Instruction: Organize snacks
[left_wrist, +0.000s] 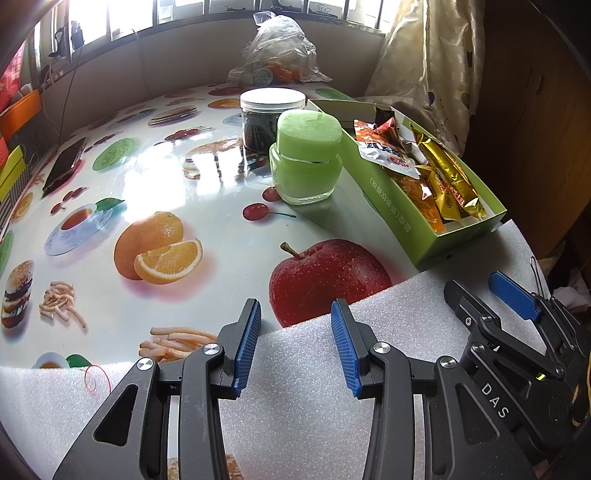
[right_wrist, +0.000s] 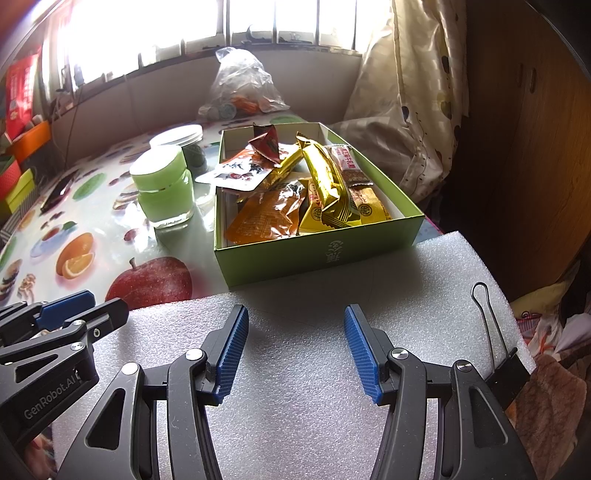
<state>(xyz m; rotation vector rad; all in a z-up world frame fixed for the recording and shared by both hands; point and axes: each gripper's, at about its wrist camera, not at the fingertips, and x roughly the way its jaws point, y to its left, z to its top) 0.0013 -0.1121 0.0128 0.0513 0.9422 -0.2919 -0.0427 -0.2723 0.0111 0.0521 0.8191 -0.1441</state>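
A green cardboard box (left_wrist: 391, 218) (right_wrist: 314, 254) lies open on the fruit-print table, right of centre. Several wrapped snacks sit in it: gold packets (left_wrist: 447, 173) (right_wrist: 328, 181), an orange packet (right_wrist: 266, 218) and a white-and-red pouch (left_wrist: 388, 155) (right_wrist: 236, 173). My left gripper (left_wrist: 295, 306) (right_wrist: 103, 301) hovers over the white foam sheet (left_wrist: 314, 369) (right_wrist: 295, 350) near the front edge, open, with nothing between its blue pads. My right gripper (right_wrist: 295, 310) (left_wrist: 480, 291) is beside it, just short of the box's near wall, also open and holding nothing.
A green jar (left_wrist: 306, 162) (right_wrist: 162, 188) and a clear jar with a white lid (left_wrist: 271, 110) (right_wrist: 181, 138) stand left of the box. A plastic bag (left_wrist: 280, 51) (right_wrist: 240, 85) sits at the back, a phone (left_wrist: 64, 166) at far left. A binder clip (right_wrist: 506, 369) grips the foam's right edge.
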